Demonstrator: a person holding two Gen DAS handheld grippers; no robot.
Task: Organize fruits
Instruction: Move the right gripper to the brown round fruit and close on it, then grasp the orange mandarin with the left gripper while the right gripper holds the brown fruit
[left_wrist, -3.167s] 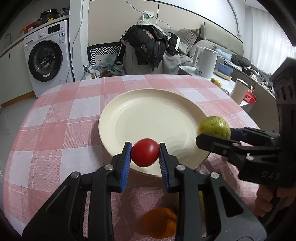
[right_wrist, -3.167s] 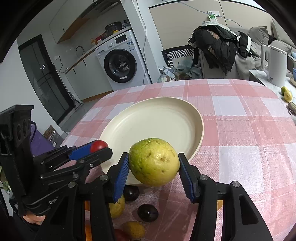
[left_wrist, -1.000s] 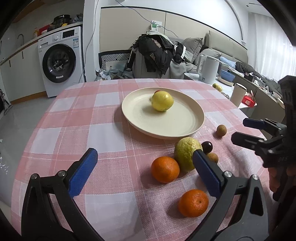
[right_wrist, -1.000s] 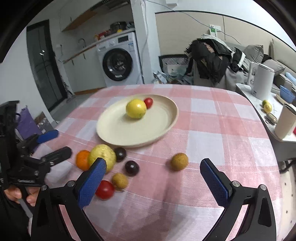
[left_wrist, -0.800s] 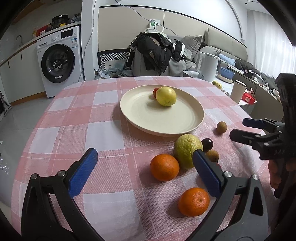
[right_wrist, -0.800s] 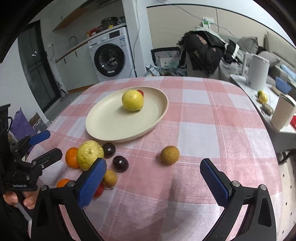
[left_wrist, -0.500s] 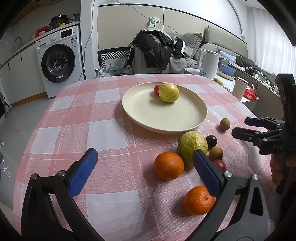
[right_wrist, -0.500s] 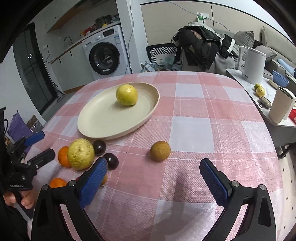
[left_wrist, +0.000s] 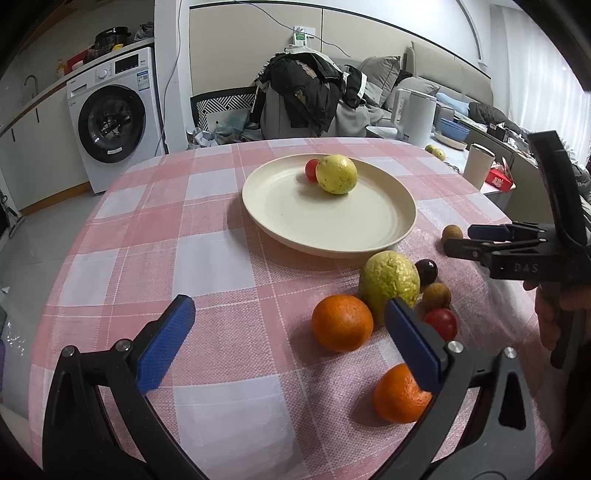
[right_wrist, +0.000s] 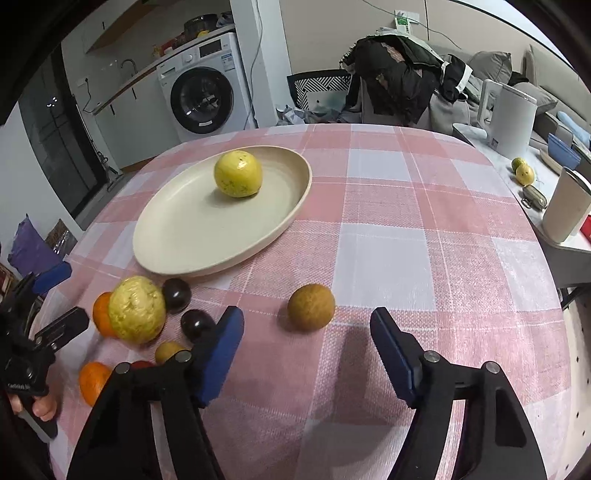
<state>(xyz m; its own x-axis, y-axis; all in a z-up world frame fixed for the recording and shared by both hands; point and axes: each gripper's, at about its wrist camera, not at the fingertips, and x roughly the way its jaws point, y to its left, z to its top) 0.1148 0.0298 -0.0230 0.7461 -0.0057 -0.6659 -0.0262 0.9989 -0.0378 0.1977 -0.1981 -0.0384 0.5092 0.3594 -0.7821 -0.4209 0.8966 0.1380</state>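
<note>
Right wrist view: plate (right_wrist: 291, 210) sits toward the far left part of the desk (right_wrist: 388, 258), carrying one yellow-green guava (right_wrist: 238, 179); left wrist view adds a small red tomato (left_wrist: 311, 170) tucked against it on the plate's far side. Judged early in the task: two fruits plated, most of them loose on the checked cloth. Left to move: a second, larger guava (right_wrist: 136, 315) just off the plate's near rim, two dark plums (right_wrist: 176, 289) (right_wrist: 197, 324) beside it, two oranges (left_wrist: 342, 322) (left_wrist: 400, 393) nearer the desk's near edge, a small brown fruit (left_wrist: 437, 295), another red tomato (left_wrist: 441, 323), and a lone brown round fruit (right_wrist: 311, 307) apart from the cluster, toward the middle of the desk. Right gripper (right_wrist: 306, 356) points down at that lone fruit; jaws closing, about half spread, nothing between the pads, fruit just beyond the tips. Left gripper (left_wrist: 286, 343) jaws wide apart and empty, hanging over the cloth with the nearer orange partly behind its right pad. Next pick likely the lone brown fruit
</note>
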